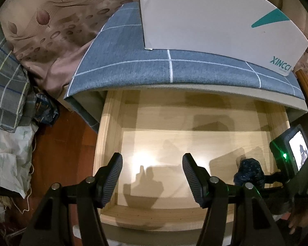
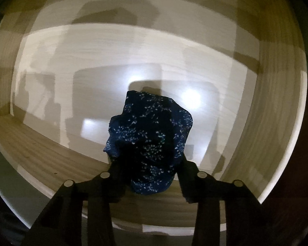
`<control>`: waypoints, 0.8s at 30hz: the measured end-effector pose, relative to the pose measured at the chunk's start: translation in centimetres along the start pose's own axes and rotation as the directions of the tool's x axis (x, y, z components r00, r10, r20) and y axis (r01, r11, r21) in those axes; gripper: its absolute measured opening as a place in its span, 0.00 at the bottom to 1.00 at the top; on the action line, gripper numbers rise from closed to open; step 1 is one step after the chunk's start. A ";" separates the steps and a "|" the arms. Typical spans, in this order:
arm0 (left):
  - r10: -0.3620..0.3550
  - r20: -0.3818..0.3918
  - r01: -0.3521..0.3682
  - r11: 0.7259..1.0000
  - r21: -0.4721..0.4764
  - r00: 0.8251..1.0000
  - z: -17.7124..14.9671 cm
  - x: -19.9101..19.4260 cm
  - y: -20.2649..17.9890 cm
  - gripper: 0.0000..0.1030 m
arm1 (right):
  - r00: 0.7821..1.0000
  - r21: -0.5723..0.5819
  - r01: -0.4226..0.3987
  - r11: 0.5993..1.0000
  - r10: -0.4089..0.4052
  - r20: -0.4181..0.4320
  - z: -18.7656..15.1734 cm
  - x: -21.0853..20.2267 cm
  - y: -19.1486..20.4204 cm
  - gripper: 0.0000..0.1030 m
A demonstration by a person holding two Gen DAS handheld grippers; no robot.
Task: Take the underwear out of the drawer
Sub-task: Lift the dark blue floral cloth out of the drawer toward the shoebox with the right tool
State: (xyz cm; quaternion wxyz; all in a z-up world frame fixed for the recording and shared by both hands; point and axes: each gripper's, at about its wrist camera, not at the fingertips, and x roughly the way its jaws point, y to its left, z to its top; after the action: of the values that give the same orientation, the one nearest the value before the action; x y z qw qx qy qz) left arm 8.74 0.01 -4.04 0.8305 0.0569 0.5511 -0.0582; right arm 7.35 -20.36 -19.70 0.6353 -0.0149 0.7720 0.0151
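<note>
The right tool (image 2: 148, 160) grips a bunched dark blue speckled underwear (image 2: 152, 139) between its jaws, above the pale wooden drawer (image 2: 277, 123). The left tool (image 1: 152, 176) hovers with jaws wide and empty over the drawer, underwear at its 3 o'clock.

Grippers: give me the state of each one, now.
Left gripper: open, holding nothing, above the drawer.
Right gripper: closed on the dark blue speckled underwear.
</note>
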 end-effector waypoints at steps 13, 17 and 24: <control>-0.007 -0.003 0.007 1.000 -0.009 1.000 0.0 0.0 0.3 0.60 | 0.991 0.003 0.049 0.999 -0.049 0.125 -2.0 -2.7 2.4 0.21; -0.010 -0.006 0.010 1.000 -0.011 1.000 0.0 0.0 0.3 0.60 | 0.979 0.030 0.057 0.998 -0.062 0.194 -2.9 -4.2 2.8 0.21; -0.012 -0.010 0.011 1.000 -0.025 1.000 0.2 0.0 0.5 0.60 | 0.942 0.059 0.053 0.997 -0.069 0.328 -4.9 -7.4 3.8 0.21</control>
State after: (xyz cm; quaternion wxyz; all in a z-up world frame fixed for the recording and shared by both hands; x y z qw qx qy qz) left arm 9.02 0.46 -3.98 0.8281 0.0438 0.5561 -0.0559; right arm 3.80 -16.75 -11.52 0.7556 -0.0204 0.6543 -0.0212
